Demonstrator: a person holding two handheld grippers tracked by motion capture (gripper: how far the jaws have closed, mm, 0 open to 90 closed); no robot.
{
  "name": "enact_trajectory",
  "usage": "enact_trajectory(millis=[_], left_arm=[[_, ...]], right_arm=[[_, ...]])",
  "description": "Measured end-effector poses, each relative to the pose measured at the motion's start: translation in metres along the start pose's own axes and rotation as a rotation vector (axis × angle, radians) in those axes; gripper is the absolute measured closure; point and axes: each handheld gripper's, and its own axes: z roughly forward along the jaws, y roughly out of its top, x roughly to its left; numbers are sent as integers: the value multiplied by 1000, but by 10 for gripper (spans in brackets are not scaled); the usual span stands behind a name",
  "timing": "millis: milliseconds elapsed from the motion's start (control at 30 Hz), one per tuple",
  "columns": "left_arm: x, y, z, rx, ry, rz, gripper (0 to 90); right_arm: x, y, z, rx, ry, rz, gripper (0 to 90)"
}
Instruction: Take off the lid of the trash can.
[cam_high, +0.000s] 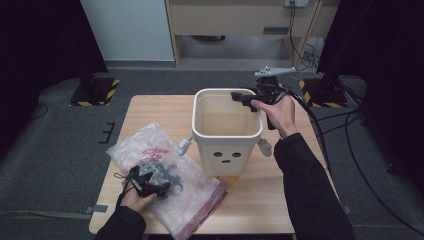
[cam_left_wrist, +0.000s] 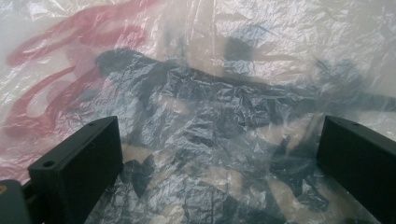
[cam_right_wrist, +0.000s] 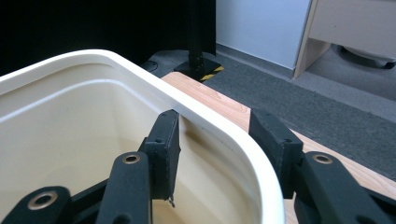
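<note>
Here the right gripper (cam_high: 245, 98) is straddling the far right rim of the bin (cam_high: 227, 131), which is standing upright near the middle of the table (cam_high: 150, 107). In the right gripper view one jaw is sitting inside the bin (cam_right_wrist: 84, 121), close against the inner wall, and the other is hanging outside the rim over the wood of the table (cam_right_wrist: 224, 109); the jaws are half apart, and a gap is showing between the outer jaw and the rim, so the wall is lying between them without being clamped. The bin's painted face is looking toward the person, with two small white arms sticking out at its sides. To its left the bag (cam_high: 165, 175), clear plastic with red print, is lying flat and crumpled on the table, well apart from the right gripper. The left gripper (cam_high: 172, 186) is resting low on this bag, and in the left gripper view its jaws are standing wide apart with the wrinkled bag (cam_left_wrist: 210, 116) spreading between and beyond them, not pinched. Dark shapes are showing through the plastic, too blurred to tell apart. Behind the table black stands with yellow striped feet are rising from the grey floor.
</note>
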Motion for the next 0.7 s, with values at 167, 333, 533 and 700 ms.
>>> enact_trajectory(millis=[167, 333, 533, 700], left_arm=[[0, 0, 0, -1, 0, 0, 0], [0, 0, 0, 0, -1, 1, 0], [0, 0, 0, 0, -1, 1, 0], [0, 0, 0, 0, -1, 1, 0]], right_arm=[[-1, 1, 0, 7, 5, 8, 543], [-1, 3, 0, 17, 16, 28, 546], [-3, 9, -9, -63, 32, 71, 566], [0, 18, -19, -87, 13, 40, 564]])
